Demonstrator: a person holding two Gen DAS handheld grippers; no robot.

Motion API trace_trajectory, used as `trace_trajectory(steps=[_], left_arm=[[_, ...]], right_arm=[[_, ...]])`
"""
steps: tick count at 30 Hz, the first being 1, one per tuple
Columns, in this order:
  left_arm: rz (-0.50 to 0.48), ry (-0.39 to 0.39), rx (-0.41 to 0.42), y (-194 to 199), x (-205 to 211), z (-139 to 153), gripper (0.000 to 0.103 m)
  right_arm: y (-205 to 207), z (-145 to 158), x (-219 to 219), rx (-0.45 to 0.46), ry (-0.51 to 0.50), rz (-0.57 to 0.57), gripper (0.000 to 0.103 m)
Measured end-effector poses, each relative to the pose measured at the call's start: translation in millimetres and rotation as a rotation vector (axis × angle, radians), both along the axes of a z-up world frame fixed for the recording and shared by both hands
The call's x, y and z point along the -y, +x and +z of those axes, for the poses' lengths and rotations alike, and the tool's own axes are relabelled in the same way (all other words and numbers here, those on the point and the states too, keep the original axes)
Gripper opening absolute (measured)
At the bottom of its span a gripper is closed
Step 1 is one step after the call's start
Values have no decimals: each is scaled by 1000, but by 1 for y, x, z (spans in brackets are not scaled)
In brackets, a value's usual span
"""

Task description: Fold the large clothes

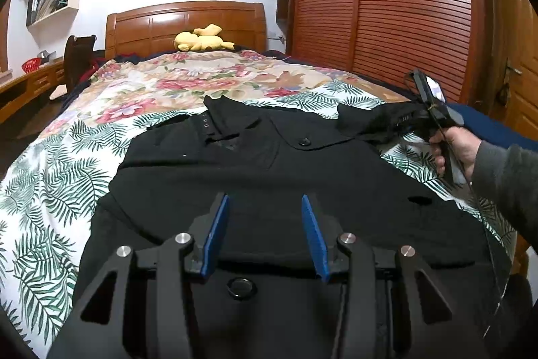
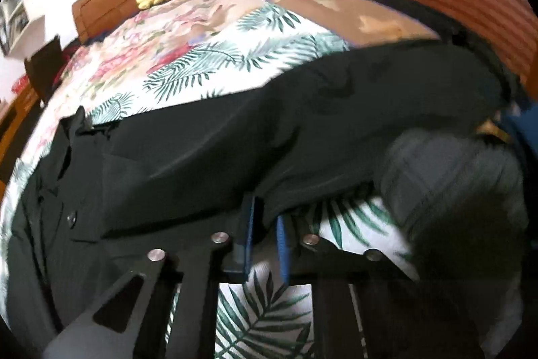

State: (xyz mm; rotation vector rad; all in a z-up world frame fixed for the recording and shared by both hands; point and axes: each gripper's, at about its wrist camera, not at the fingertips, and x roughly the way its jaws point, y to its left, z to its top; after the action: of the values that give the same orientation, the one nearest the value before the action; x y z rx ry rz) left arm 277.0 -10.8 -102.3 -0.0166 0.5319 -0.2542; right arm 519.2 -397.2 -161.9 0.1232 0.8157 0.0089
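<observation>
A large black coat [image 1: 269,164] lies spread on the bed with its collar toward the headboard. My left gripper [image 1: 265,201] hovers over the coat's lower half, open, its blue pads [image 1: 217,227] well apart with nothing pinched between them. At the right, a hand [image 1: 457,150] holds my right gripper [image 1: 380,123] at the coat's sleeve. In the right wrist view that gripper [image 2: 265,214] is shut on the edge of the black sleeve [image 2: 336,123], whose fabric runs between the nearly touching blue pads [image 2: 281,241]. That view is blurred.
The bedspread [image 1: 50,207] has a palm-leaf and floral print. A yellow plush toy [image 1: 201,39] lies by the wooden headboard [image 1: 151,22]. A louvred wardrobe [image 1: 403,5] stands close on the right, a desk [image 1: 30,83] and chair on the left. Blurred grey fabric [image 2: 454,174] lies beside the sleeve.
</observation>
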Motion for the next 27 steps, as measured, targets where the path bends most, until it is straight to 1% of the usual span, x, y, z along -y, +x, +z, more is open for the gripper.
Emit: trace_trajectory(steps=[4, 6, 8, 9, 12, 13, 15, 17, 19, 22, 24, 25, 27], left_arm=[[-3, -2, 4, -2, 0, 1, 43], [-1, -2, 8, -2, 0, 3, 43], [1, -6, 10, -2, -1, 5, 43], [2, -9, 10, -2, -2, 5, 43], [6, -11, 9, -1, -4, 6, 43], [7, -11, 9, -1, -5, 6, 43], [7, -11, 8, -2, -5, 6, 43], [7, -11, 7, -2, -6, 6, 43], [8, -12, 7, -2, -7, 6, 43], [6, -12, 4, -3, -8, 6, 43], [1, -14, 0, -3, -8, 7, 43], [-1, -15, -1, -3, -8, 7, 43], [-6, -16, 0, -4, -8, 8, 43]], right_arm=[[-8, 30, -14, 98, 6, 45, 3], [-15, 48, -29, 150, -1, 95, 3], [-21, 63, -47, 182, 1, 157, 3], [-28, 72, -63, 199, -7, 208, 3], [-47, 84, -107, 217, -26, 337, 3], [-51, 85, -117, 217, -26, 369, 3], [-71, 86, -150, 209, -34, 473, 3], [-83, 82, -170, 195, -41, 539, 3], [-98, 69, -191, 146, -71, 600, 3], [-108, 48, -201, 63, -118, 612, 3], [-114, 39, -199, 31, -141, 612, 7], [-119, 40, -197, 40, -154, 608, 9], [-129, 50, -191, 100, -188, 587, 19]])
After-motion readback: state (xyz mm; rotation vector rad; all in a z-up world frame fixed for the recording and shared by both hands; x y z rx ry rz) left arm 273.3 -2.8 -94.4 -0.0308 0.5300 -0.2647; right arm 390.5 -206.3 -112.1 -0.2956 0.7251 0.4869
